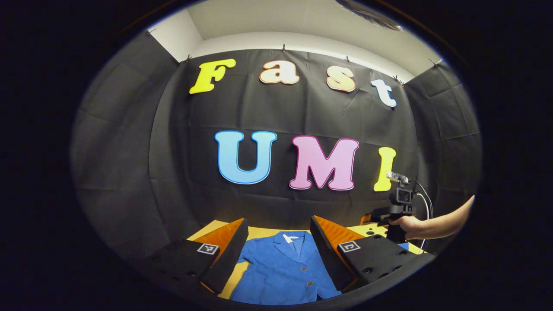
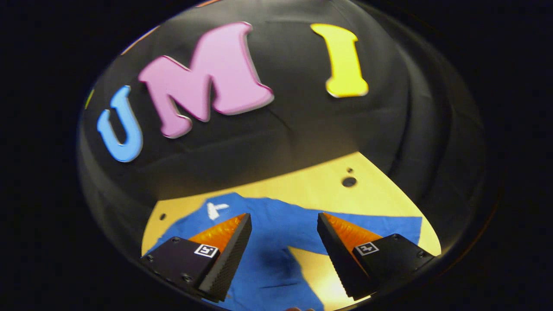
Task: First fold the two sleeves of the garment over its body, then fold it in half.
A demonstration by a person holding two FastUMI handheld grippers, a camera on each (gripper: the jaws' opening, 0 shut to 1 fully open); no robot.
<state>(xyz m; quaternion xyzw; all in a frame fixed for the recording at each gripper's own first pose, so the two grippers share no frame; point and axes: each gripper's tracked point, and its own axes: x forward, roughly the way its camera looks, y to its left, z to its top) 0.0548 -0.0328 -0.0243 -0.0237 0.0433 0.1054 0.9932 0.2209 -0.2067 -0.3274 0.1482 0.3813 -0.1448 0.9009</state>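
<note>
Both my grippers, left and right, hang spread over the jacket, flat on the table. Neither sleeve is folded; a shallow pinch could drag the body askew.

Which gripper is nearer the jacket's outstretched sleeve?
Right. The right gripper hangs open just above the sleeve, fingers straddling it. The left gripper is open over the jacket's collar and buttoned front.
</note>
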